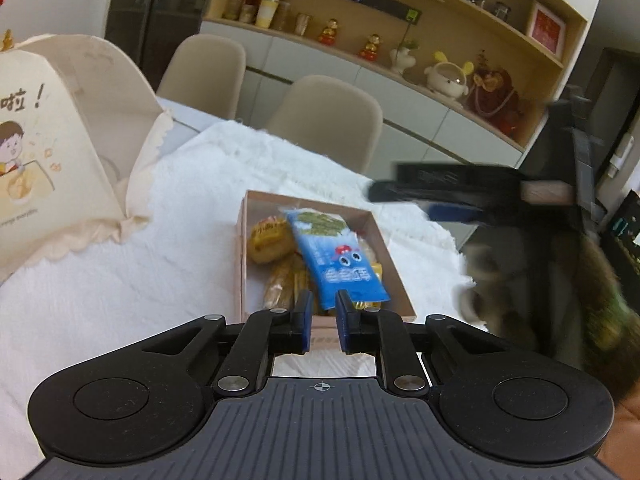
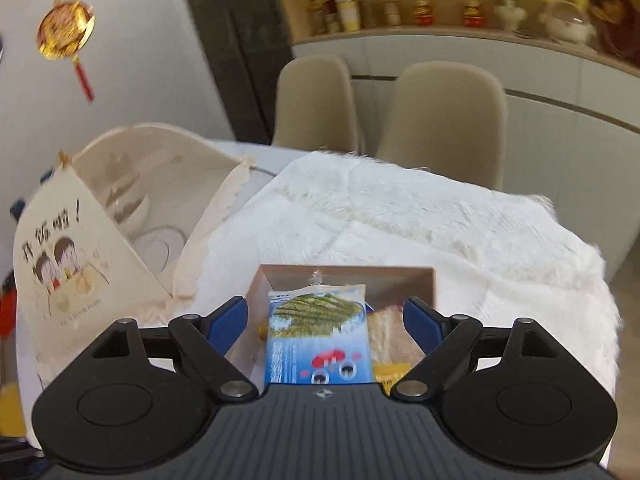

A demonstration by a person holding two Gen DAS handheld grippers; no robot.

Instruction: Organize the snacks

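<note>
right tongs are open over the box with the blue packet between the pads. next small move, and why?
Probably lift the right tongs straight up and clear. The blue packet already lies in the box on the other snacks, and the open pads stand apart from it, so it looks released.
</note>
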